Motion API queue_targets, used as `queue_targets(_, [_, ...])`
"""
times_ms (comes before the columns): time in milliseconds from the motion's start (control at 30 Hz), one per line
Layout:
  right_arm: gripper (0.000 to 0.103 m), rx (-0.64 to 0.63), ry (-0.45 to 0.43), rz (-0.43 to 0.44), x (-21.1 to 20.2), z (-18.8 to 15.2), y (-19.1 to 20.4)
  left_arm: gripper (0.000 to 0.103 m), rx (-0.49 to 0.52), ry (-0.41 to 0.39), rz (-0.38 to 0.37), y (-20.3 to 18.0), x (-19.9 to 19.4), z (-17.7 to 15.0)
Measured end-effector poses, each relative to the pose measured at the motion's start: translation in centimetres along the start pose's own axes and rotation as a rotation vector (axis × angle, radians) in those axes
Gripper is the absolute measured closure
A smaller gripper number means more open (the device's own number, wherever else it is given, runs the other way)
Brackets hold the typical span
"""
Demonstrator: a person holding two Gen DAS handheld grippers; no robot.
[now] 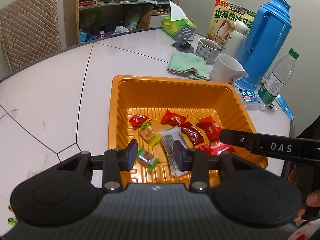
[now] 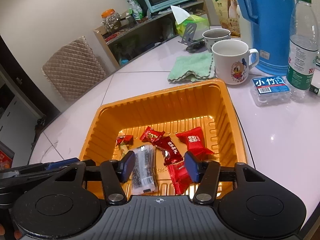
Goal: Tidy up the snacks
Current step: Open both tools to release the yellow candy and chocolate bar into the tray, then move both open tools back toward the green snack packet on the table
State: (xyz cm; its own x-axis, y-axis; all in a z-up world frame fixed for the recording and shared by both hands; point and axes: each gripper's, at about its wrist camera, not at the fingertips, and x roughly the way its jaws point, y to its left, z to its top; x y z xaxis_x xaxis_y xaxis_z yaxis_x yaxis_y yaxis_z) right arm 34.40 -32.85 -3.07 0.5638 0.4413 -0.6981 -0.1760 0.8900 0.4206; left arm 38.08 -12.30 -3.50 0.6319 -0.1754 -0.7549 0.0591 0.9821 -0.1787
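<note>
An orange plastic tray [image 1: 114,110] [image 2: 230,108] sits on the white table and holds several wrapped snacks. Among them are red candies [image 1: 173,118] [image 2: 195,142], a yellow-green one [image 1: 149,135], a clear packet with dark filling [image 1: 172,150] [image 2: 143,170] and a flat red packet [image 2: 179,174]. My left gripper [image 1: 156,156] hovers over the tray's near side, open; a green-wrapped candy [image 1: 148,159] lies on the tray floor below its gap, untouched. My right gripper [image 2: 160,166] is open above the clear and red packets, gripping neither. One right gripper finger [image 1: 240,140] reaches in from the right.
Behind the tray lie a green cloth [image 2: 190,68], a white cartoon mug [image 2: 232,60], a patterned cup [image 1: 208,50], a blue thermos [image 1: 266,40], a water bottle [image 2: 302,46] and a small blue-labelled box [image 2: 270,88]. A quilted chair [image 1: 30,30] stands at the table's far-left edge.
</note>
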Motion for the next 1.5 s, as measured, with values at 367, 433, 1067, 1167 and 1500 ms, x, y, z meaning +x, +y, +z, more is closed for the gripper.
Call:
queue_targets(367, [0.029,-0.025,-0.007,0.005,-2.1,-1.1,0.8,0.055,-0.033,-0.022,0.011,-0.4,-2.7,-1.4])
queue_targets(433, [0.026,-0.030,-0.008,0.005,-2.6,-1.4,1.0,0.052,-0.034,-0.030,0.014,-0.5,-3.2,-1.6])
queue_targets(1067, [0.021,-0.117,0.008,0.067,-5.6,-4.4,4.6,0.049,-0.106,-0.070,0.050,1.2,-9.1,-5.6])
queue_targets(1167, [0.021,-0.135,0.019,0.084,-5.7,-5.1,5.4,0.049,-0.121,-0.072,0.063,1.9,-10.0,-6.5])
queue_targets(1500, [0.021,-0.217,0.077,0.161,-5.2,-8.1,9.0,0.049,-0.189,-0.066,0.124,5.2,-13.0,-10.2])
